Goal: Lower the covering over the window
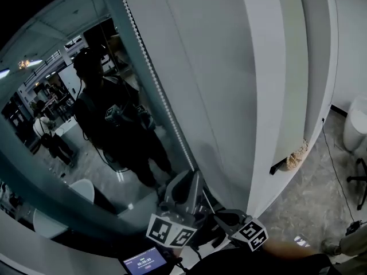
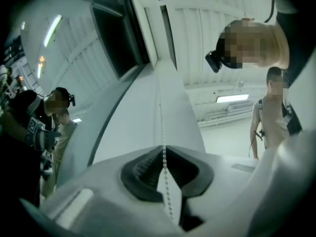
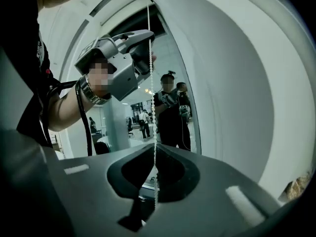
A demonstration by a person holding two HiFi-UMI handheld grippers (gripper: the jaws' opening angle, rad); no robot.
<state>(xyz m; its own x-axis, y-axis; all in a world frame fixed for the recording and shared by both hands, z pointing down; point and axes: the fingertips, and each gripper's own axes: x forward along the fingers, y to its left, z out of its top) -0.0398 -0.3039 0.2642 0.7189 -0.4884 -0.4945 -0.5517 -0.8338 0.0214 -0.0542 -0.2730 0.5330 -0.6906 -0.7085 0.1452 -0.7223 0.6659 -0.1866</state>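
A white roller blind point(image 1: 200, 67) hangs over the window glass point(image 1: 86, 125), and its bead chain point(image 1: 155, 79) runs down along the frame. Low in the head view, my left gripper point(image 1: 194, 175) is shut on the chain. My right gripper point(image 1: 221, 213) is just below it, shut on the same chain. In the left gripper view the bead chain point(image 2: 162, 127) runs straight up from the closed left gripper point(image 2: 164, 151) beside the blind point(image 2: 143, 107). In the right gripper view the chain point(image 3: 152, 112) rises from the closed right gripper point(image 3: 154, 151) to the left gripper point(image 3: 147, 58) above it.
The glass reflects a person point(image 1: 114, 125) with the grippers and others behind. The blind's dark bottom bar point(image 1: 279, 166) ends near a brown lump point(image 1: 296, 156). A white bin point(image 1: 355, 128), a chair base point(image 1: 358, 179) and a cable lie on the floor at right. A small screen point(image 1: 143, 262) is below.
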